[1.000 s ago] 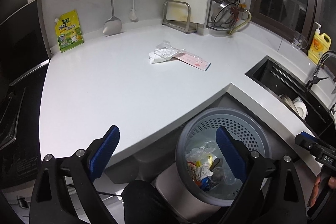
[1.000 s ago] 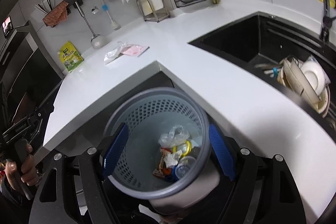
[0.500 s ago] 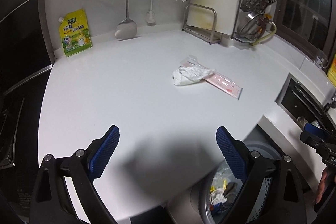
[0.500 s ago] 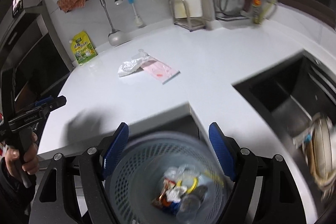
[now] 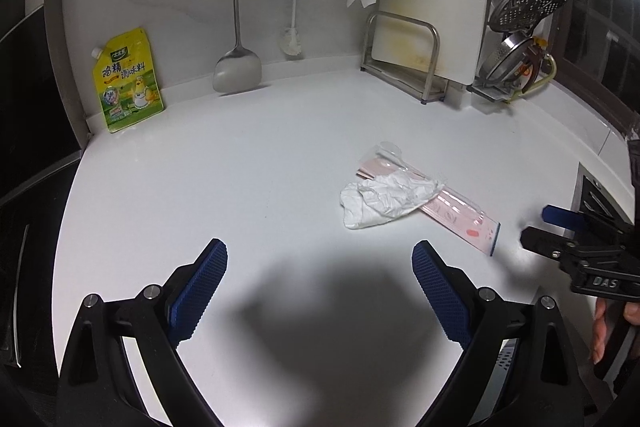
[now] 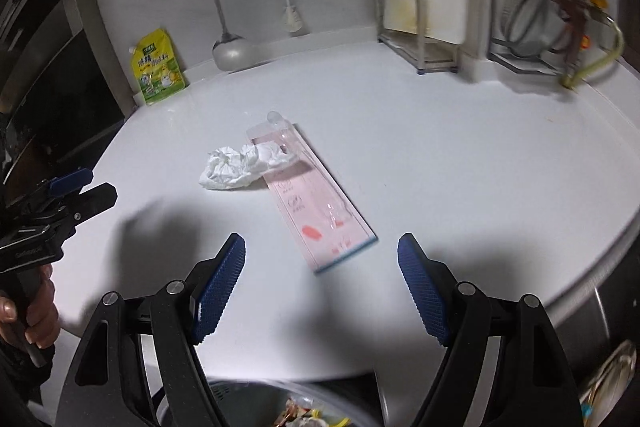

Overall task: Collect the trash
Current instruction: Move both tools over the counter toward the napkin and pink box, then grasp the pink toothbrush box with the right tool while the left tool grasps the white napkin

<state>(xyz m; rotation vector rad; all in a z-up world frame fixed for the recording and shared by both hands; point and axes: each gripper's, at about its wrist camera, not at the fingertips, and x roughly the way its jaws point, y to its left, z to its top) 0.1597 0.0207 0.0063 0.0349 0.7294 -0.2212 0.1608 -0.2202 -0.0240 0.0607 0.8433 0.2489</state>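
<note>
A crumpled white tissue [image 5: 386, 201] lies on the white counter [image 5: 240, 187], partly on a flat pink plastic package [image 5: 460, 217]. Both show in the right wrist view, the tissue [image 6: 240, 167] and the package [image 6: 316, 199]. My left gripper [image 5: 320, 277] is open and empty, above the counter, short of the tissue and to its left. My right gripper [image 6: 320, 271] is open and empty, just short of the package's near end. The grey trash basket [image 6: 280, 407] with trash in it shows at the bottom edge below the counter.
A yellow seasoning pouch [image 5: 126, 81] leans on the back wall. A spatula [image 5: 237, 67], spoon and brush hang from a rail. A cutting board in a metal rack [image 5: 412, 39] and a lid rack [image 5: 524, 27] stand at the back right. A sink edge [image 5: 592, 195] lies right.
Both grippers have risen from over the trash basket and moved forward over the counter toward the tissue and package. Both stay open and empty.
</note>
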